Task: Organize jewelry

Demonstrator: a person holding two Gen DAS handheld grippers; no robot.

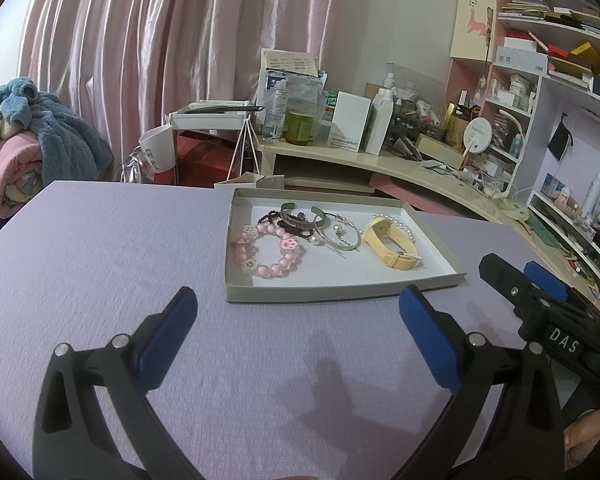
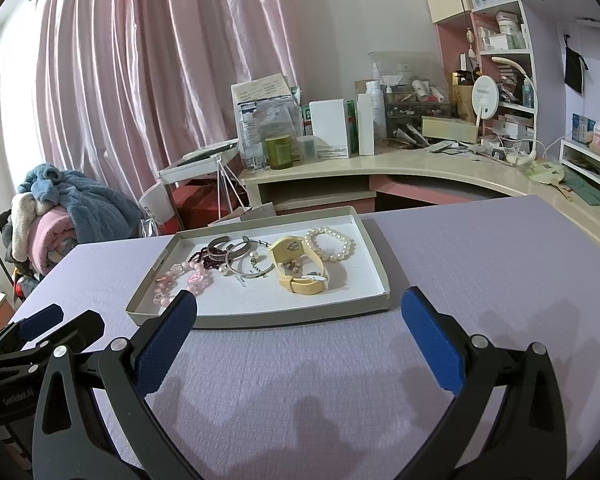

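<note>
On the lilac-covered bench (image 1: 100, 248) sits a shallow grey cardboard tray (image 2: 380, 268) with a white floor, holding the jewelry: a pink bead bracelet (image 1: 270, 254) with a paw charm, dark red beads (image 1: 290, 222), silver bangles (image 2: 242, 258), a pale yellow watch (image 2: 300, 270) and a pearl bracelet (image 2: 332, 246). Both the left gripper (image 1: 298, 314) and right gripper (image 2: 298, 314) hover near the tray's front edge, jaws spread wide, holding nothing.
</note>
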